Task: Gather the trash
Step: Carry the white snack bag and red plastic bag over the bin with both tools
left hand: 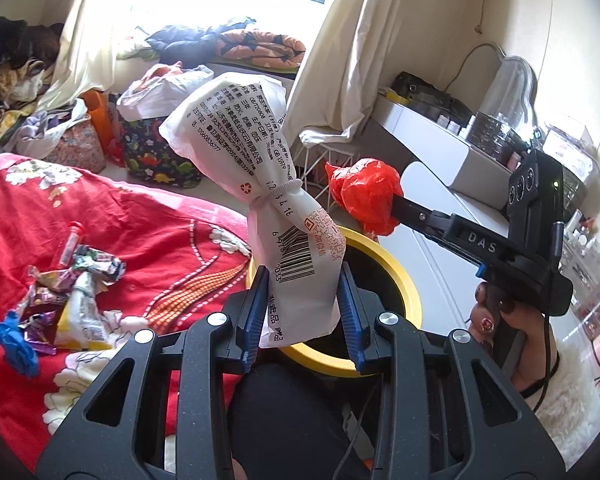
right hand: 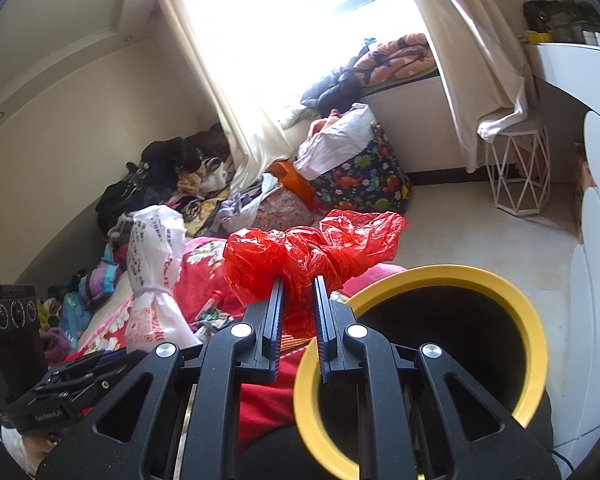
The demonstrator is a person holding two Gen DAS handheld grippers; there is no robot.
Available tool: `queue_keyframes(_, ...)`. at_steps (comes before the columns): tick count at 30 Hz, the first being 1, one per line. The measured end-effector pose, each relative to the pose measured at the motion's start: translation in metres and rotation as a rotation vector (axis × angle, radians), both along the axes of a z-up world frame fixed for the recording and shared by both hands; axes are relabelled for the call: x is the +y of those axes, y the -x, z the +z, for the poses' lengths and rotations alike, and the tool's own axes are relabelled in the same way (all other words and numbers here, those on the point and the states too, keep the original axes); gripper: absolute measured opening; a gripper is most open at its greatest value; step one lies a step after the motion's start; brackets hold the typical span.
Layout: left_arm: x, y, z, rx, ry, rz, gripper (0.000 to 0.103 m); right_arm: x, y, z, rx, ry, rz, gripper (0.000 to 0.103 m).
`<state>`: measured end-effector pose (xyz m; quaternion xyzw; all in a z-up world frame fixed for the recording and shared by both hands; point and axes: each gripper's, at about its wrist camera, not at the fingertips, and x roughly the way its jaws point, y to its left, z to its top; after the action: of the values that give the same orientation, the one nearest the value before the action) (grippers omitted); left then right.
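Note:
My left gripper [left hand: 302, 300] is shut on the lower end of a white printed plastic bag [left hand: 236, 132] tied with a white band; the bag stands up above the pads. My right gripper [right hand: 299, 284] is shut on a crumpled red plastic bag [right hand: 312, 252], which also shows as the red plastic bag [left hand: 364, 196] in the left wrist view. Both bags hang close to a black bin with a yellow rim [right hand: 532, 320], and the same yellow rim [left hand: 404, 280] sits just behind the white bag. Several loose snack wrappers [left hand: 72, 292] lie on the red flowered bedspread [left hand: 152, 224].
A blue scrap [left hand: 16, 344] lies by the wrappers. A dinosaur-print bag [right hand: 360, 184], heaps of clothes [right hand: 172, 176] and a white wire stool [right hand: 516, 176] stand on the floor by the curtain. A white dresser [left hand: 440, 140] lines the right wall.

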<state>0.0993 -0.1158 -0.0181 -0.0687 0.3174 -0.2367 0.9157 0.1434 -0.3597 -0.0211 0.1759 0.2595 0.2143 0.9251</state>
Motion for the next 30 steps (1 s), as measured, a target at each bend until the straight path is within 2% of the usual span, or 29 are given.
queue_keyframes(17,-0.034,-0.005,-0.014,0.033,-0.031,-0.077,0.027,-0.037,-0.003,-0.016,0.065,-0.020,-0.094,0.014)
queue_keyframes(30,-0.062,-0.019,-0.041,0.106,-0.050,-0.132,0.027,-0.051,-0.014,-0.038,0.144,-0.025,-0.114,0.014)
